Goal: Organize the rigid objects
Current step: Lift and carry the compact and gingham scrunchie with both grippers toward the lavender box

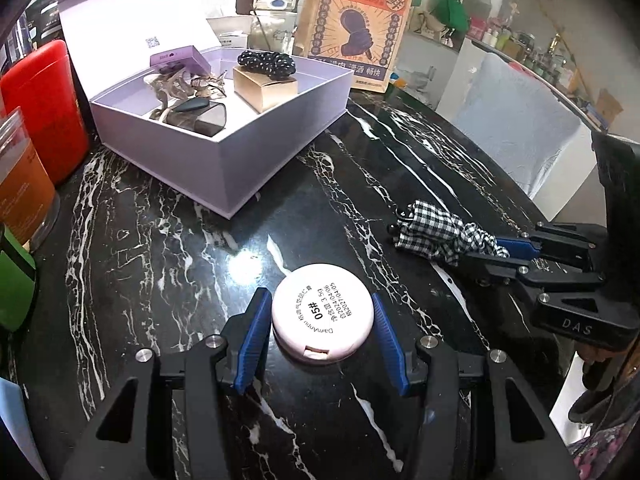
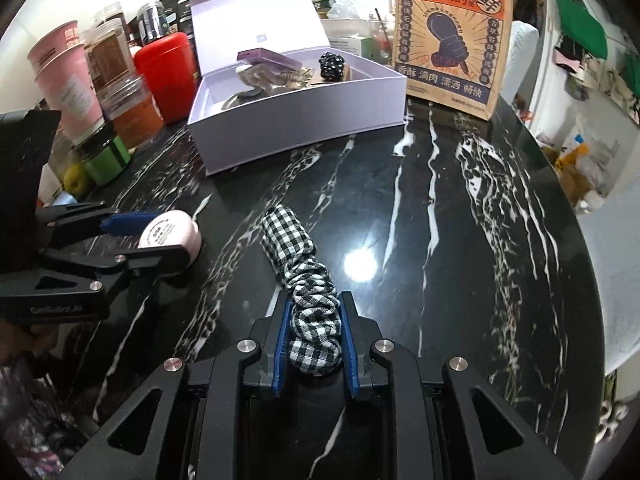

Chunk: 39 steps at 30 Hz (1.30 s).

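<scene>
Nearest you, your left gripper [image 1: 318, 322] pinches a round pink compact [image 1: 323, 317] between its blue pads, one pad against each side of the case; its printed label faces up. Beside it, your right gripper [image 2: 314, 334] has its jaws squeezed onto one end of a black-and-white checked scrunchie [image 2: 304, 280], whose other end stretches forward over the black marble table [image 2: 460, 240]. Further back sits an open lilac box [image 1: 224, 168] with its lid raised; inside lie a gold carton [image 1: 266, 87] topped by a black dotted scrunchie [image 1: 267, 63], and some dark items too jumbled to name. A red canister [image 1: 44, 104] stands left of the box. A printed paper bag [image 2: 452, 36] stands behind it to the right.
</scene>
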### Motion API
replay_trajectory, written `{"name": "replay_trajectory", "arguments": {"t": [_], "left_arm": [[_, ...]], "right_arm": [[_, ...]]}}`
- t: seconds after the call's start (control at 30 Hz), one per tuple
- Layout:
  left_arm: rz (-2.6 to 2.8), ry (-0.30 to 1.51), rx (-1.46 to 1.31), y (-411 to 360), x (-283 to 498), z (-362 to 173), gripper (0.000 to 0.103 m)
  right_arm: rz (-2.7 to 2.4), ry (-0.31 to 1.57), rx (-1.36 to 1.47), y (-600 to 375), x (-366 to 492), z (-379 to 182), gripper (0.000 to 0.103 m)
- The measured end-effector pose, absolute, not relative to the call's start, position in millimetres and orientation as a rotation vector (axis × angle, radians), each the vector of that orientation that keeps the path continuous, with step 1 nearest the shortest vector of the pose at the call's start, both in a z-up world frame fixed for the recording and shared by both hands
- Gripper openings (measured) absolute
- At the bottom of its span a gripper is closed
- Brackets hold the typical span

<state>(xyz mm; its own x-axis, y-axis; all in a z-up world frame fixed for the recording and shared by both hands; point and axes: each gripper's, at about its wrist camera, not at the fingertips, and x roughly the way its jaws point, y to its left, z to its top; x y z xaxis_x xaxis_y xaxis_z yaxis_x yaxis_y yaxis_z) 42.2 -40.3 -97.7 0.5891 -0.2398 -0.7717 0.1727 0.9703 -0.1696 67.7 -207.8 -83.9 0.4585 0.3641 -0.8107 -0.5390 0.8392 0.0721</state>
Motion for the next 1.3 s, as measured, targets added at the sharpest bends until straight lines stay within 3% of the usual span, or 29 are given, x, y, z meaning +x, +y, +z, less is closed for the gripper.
{"name": "replay_trajectory", "arguments": {"t": [0.03, 0.2, 0.53, 0.63, 0.7, 0.77, 1.3], "left_arm": [[-0.244, 0.909, -0.086, -40, 42, -98, 0.051], [-0.26, 0.893, -0.059, -42, 42, -99, 0.052], [-0.24, 0.891, 0.037, -52, 42, -100, 0.052], [-0.238, 0.898, 0.046, -52, 40, -99, 0.052], [-0.234, 0.899, 0.069, -54, 39, -100, 0.052], [-0.237, 0.894, 0.076, -54, 38, -100, 0.05], [-0.274, 0.888, 0.014, -51, 31, -91, 0.05]], "right_arm": [[0.56, 0.945, -0.198, -208, 67, -84, 0.023], [0.567, 0.947, -0.179, -203, 71, -87, 0.048], [0.54, 0.918, -0.254, -185, 75, -90, 0.049], [0.496, 0.906, -0.285, -181, 74, -91, 0.044], [0.488, 0.898, -0.279, -181, 74, -91, 0.026], [0.481, 0.898, -0.28, -181, 74, -90, 0.021], [0.487, 0.926, -0.193, -183, 60, -82, 0.019]]}}
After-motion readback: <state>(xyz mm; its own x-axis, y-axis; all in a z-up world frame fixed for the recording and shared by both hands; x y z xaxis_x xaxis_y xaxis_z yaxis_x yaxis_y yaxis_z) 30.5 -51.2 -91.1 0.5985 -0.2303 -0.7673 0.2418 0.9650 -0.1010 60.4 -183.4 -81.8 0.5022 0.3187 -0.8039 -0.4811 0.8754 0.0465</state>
